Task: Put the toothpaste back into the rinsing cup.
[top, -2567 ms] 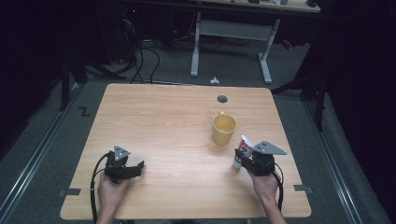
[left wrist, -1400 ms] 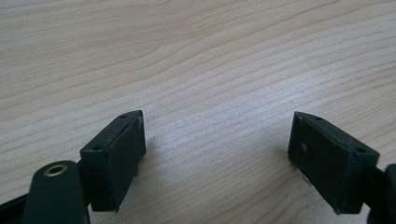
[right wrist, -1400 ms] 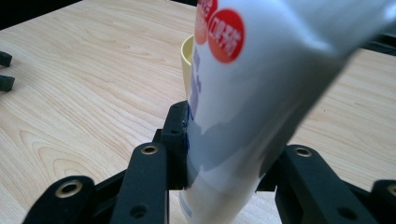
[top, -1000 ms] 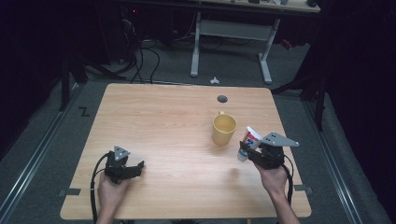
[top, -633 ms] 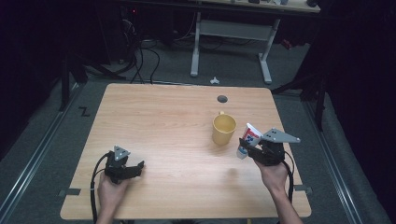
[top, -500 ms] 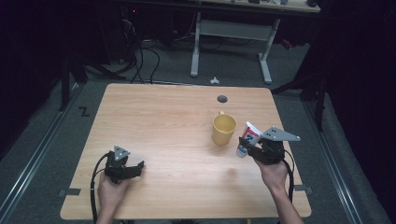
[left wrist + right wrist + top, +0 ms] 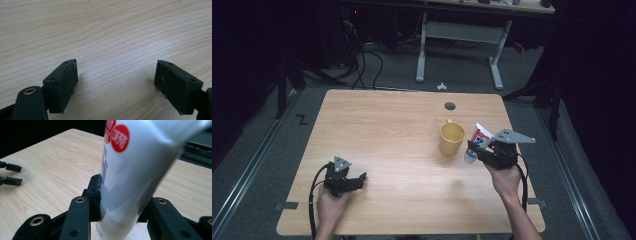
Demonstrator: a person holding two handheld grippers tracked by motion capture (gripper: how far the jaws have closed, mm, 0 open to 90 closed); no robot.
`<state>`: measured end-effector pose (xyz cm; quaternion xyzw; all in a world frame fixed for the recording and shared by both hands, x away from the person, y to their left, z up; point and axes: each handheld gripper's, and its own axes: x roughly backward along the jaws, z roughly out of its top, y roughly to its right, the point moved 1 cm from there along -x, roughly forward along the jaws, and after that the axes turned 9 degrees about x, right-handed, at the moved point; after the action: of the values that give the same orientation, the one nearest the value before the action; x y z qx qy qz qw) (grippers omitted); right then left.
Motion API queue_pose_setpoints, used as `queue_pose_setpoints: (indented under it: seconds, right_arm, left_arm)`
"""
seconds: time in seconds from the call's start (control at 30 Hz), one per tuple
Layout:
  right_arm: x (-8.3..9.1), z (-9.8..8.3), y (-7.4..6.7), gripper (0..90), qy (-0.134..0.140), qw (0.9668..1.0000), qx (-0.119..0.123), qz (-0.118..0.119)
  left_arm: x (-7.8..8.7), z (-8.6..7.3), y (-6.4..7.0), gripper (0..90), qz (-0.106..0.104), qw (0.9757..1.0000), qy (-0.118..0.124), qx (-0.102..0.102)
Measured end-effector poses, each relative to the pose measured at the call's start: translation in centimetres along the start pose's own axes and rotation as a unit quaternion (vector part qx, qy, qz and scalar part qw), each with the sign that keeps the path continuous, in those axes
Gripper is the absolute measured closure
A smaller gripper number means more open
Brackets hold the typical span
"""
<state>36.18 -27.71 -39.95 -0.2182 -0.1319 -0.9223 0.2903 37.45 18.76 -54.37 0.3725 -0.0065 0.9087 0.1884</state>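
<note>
Yellow mug [image 7: 451, 138] empty, upright on wooden surface [image 7: 387, 125]. Right gripper [image 7: 474, 151] clamps tube [image 7: 478, 140] just beside it; left gripper [image 7: 357, 181] released, resting.

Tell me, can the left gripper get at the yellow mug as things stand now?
Probably yes: the left gripper is open and holds nothing, and bare table lies between it and the yellow mug, though the mug stands well off.

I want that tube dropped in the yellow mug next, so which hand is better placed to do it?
Probably the right. The right gripper already clamps the tube beside the mug; the left gripper rests open and empty far across the table.
</note>
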Motion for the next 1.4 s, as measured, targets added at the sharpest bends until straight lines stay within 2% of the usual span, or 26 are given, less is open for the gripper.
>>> queue_pose_setpoints:
  seconds: [0.67,1.0,1.4]
  right_arm:
    - [-0.9,2.1,0.9,65.7,0.007,0.9999,-0.003,0.009]
    - [-1.7,3.4,1.3,65.7,0.008,0.9999,0.005,0.006]
    - [-2.8,4.3,2.3,65.6,0.002,1.0,-0.004,0.002]
  left_arm:
    - [0.0,0.0,0.0,19.5,0.0,1.0,0.0,0.0]
    - [0.0,0.0,0.0,19.5,0.0,1.0,0.0,0.0]
    - [0.0,0.0,0.0,19.4,0.0,1.0,0.0,0.0]
